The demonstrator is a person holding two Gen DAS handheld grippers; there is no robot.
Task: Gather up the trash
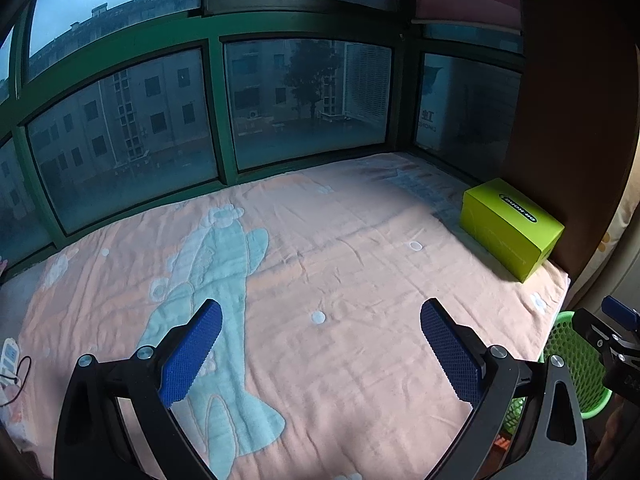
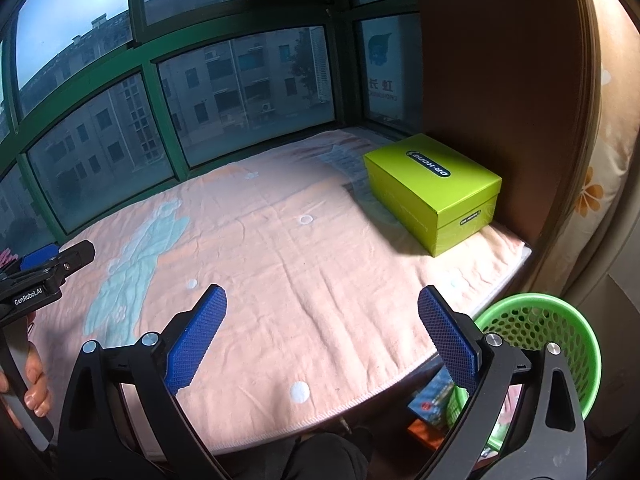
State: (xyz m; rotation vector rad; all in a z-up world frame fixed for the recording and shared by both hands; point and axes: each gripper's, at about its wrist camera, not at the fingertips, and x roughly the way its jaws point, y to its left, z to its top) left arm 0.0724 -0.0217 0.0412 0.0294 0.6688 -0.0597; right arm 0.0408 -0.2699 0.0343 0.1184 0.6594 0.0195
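Both the left gripper [image 1: 320, 344] and right gripper [image 2: 322, 340] gape empty; blanket [image 2: 280, 272] shows no litter, so collecting into the basket [image 2: 576, 320] seems finished.

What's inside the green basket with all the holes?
In the right wrist view the green basket shows mostly bare mesh wall inside. The right gripper, open and empty, covers its near side, so the bottom is hidden. A blue packet shows there, but whether inside or beside is unclear.
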